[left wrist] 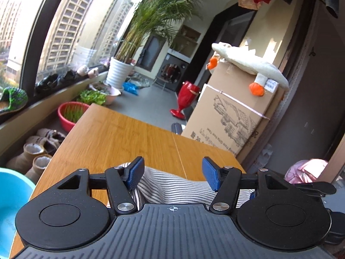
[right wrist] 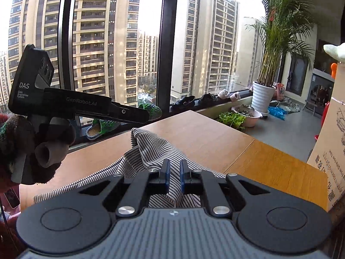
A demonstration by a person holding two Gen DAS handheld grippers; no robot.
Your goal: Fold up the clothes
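1. The left gripper (left wrist: 173,173) hangs above the near end of the wooden bench (left wrist: 120,133), its blue fingers (left wrist: 135,173) set wide apart with nothing between them.
2. A striped garment (left wrist: 163,186) lies crumpled on the bench directly below and just behind those fingers; from the left wrist view only a bunched part of it shows.
3. The right gripper (right wrist: 173,176) has its fingers (right wrist: 165,172) drawn close, a narrow slit left between the pads; striped cloth runs under and between them, but whether they pinch it I cannot tell.
4. In the right wrist view the striped garment (right wrist: 151,149) rises in a rumpled peak in front of the fingers, and a flatter edge trails off to the left across the bench (right wrist: 269,168).
5. The left gripper's black body (right wrist: 64,105) shows at the left of that view, held by a gloved hand (right wrist: 43,144) and raised above the bench.
6. Beyond the bench stand a cardboard box (left wrist: 235,116) with a plush goose (left wrist: 248,63) on top, and a potted palm (left wrist: 120,71) by the window.
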